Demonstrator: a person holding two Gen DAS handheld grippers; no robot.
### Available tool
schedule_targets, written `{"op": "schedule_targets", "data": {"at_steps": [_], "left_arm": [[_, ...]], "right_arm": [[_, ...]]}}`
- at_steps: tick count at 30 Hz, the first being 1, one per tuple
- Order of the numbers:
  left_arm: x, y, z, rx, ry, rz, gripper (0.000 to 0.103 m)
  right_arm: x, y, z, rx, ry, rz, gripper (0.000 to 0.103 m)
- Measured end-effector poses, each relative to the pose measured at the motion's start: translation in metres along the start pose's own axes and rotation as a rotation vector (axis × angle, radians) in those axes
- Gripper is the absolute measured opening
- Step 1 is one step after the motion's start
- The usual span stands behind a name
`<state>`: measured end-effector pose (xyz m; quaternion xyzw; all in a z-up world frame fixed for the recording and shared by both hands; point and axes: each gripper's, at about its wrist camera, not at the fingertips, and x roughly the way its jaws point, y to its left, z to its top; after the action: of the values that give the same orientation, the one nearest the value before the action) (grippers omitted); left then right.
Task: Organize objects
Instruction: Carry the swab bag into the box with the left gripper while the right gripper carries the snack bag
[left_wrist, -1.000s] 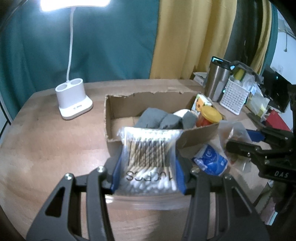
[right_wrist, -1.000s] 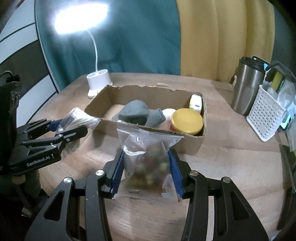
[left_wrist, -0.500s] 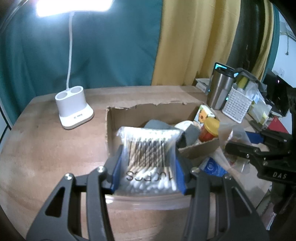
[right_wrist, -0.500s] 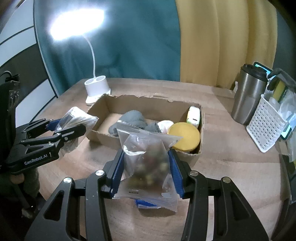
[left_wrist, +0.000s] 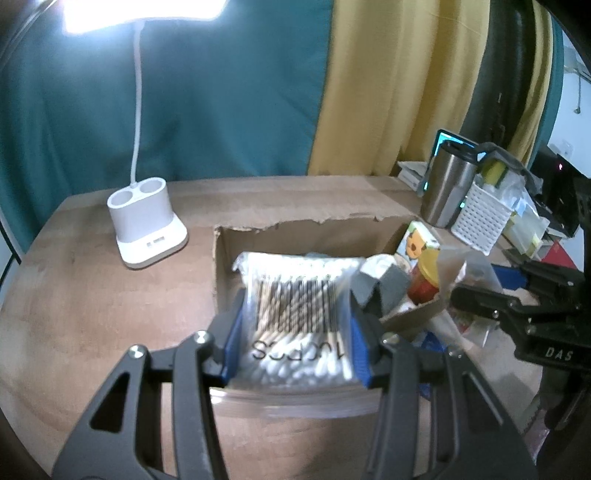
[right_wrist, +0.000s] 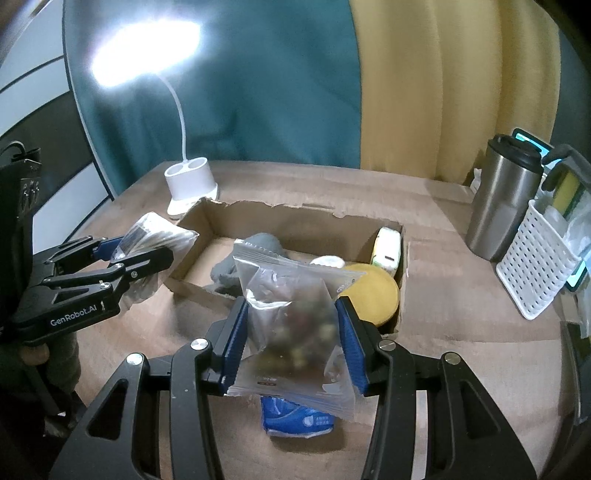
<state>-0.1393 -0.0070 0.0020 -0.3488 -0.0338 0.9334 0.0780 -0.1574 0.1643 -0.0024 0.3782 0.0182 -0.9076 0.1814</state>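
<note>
Both bags rise toward the box: over the past second we lift our two loads off the wooden table (right_wrist: 461, 350) and carry them closer to the torn cardboard box (right_wrist: 295, 225), which now sits lower and nearer in both wrist views. Our left gripper (left_wrist: 295, 339) is clenched on the bag of cotton swabs (left_wrist: 295, 306), its blue pads pressing both sides, the bag's top edge reaching over the box's empty end at 12 o'clock. Our right gripper (right_wrist: 291, 343) grips the clear zip bag of mixed beads or candies (right_wrist: 291, 317); we cannot tell which. That bag hangs before the box's near wall, close to the yellow-lidded jar (right_wrist: 373, 291) at 1 o'clock.

A blue packet (right_wrist: 295, 417), uncovered as the zip bag lifts, lies on the table below our right jaws at 6 o'clock.

Inside the box are grey socks (right_wrist: 255, 251), the jar and a small yellow-green carton (right_wrist: 386, 245). We judge both bags to be moments from release, the swabs first, with the blue packet left to gather afterwards.
</note>
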Motion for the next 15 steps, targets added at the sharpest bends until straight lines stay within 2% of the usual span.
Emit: {"op": "schedule_targets", "data": {"at_steps": [15], "left_arm": [[0.018,0.006,0.012,-0.009,0.008,0.007,0.049]], "right_arm": [[0.014,-0.003,0.011,-0.001,-0.001,0.008,0.05]]}}
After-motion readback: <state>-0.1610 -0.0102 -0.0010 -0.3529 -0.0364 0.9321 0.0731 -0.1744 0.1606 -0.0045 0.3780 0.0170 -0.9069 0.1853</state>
